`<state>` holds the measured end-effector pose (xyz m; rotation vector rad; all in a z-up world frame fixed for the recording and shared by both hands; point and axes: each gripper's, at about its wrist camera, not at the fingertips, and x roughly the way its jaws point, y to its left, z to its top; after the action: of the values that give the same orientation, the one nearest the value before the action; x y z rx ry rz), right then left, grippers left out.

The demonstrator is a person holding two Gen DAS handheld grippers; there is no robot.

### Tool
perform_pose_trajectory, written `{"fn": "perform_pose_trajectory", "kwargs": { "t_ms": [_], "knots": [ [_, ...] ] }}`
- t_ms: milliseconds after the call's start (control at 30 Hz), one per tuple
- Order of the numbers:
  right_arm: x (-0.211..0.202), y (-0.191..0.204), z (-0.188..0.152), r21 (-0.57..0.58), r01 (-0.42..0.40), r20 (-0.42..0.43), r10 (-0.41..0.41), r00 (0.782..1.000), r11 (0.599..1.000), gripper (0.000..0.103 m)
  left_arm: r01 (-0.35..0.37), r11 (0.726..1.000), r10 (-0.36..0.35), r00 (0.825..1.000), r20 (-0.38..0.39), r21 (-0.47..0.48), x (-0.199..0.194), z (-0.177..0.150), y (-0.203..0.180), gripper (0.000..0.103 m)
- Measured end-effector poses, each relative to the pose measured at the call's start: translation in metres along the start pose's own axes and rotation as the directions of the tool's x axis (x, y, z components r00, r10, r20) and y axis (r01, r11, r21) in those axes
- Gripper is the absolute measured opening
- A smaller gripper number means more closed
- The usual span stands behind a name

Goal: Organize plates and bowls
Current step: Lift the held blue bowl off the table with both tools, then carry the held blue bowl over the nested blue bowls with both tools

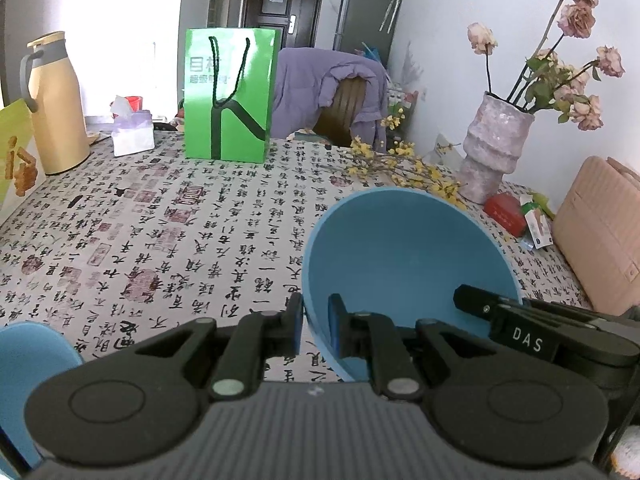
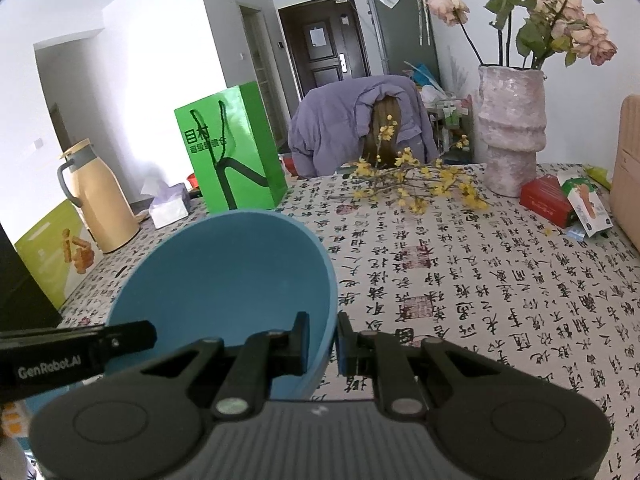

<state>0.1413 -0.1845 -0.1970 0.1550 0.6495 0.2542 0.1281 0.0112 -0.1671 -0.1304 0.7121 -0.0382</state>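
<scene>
Both grippers hold one round blue plastic bowl (image 1: 404, 264) together, tipped up above the tabletop (image 1: 160, 248) with its black-letter printed cloth. The left gripper (image 1: 314, 330) has its jaws pinched tight on the bowl's left rim. The right gripper (image 2: 323, 340) has its jaws pinched tight on the right rim. Two grips on opposite sides probably keep the big bowl from swinging or slipping.

The left view shows a piece of something else blue (image 1: 28, 364) at the near left, which could be another dish; too little shows to tell. The right view misses that, but it shows the bumpy pink vase (image 2: 512, 128) of dried roses and the open tabletop on the right.
</scene>
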Motion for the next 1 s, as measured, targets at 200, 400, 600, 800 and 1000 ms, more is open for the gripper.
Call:
{"fn": "perform_pose_trajectory", "kwargs": {
  "t_ms": [200, 400, 600, 800, 1000],
  "knots": [
    [-0.003, 0.009, -0.001, -0.012, -0.004, 0.003, 0.004, 1.0, 1.0, 0.013, -0.002, 1.0, 0.002, 1.0, 0.013, -0.009, -0.009, -0.002, 0.007, 0.014],
    [-0.006, 0.018, -0.003, -0.028, -0.015, 0.006, 0.015, 1.0, 0.999, 0.013, -0.01, 1.0, 0.011, 1.0, 0.026, -0.019, -0.017, -0.003, 0.016, 0.014],
    [-0.008, 0.03, -0.004, -0.044, -0.024, 0.007, 0.025, 1.0, 0.999, 0.013, -0.019, 0.999, 0.02, 0.999, 0.04, -0.027, -0.026, -0.005, 0.025, 0.014],
    [-0.011, 0.042, -0.006, -0.059, -0.034, 0.01, 0.035, 0.999, 0.998, 0.013, -0.023, 0.999, 0.025, 0.998, 0.053, -0.042, -0.036, -0.007, 0.036, 0.014],
    [-0.012, 0.054, -0.007, -0.074, -0.043, 0.009, 0.044, 0.999, 0.996, 0.013, -0.024, 0.998, 0.028, 0.998, 0.063, -0.058, -0.043, -0.008, 0.048, 0.014]
  ]
}}
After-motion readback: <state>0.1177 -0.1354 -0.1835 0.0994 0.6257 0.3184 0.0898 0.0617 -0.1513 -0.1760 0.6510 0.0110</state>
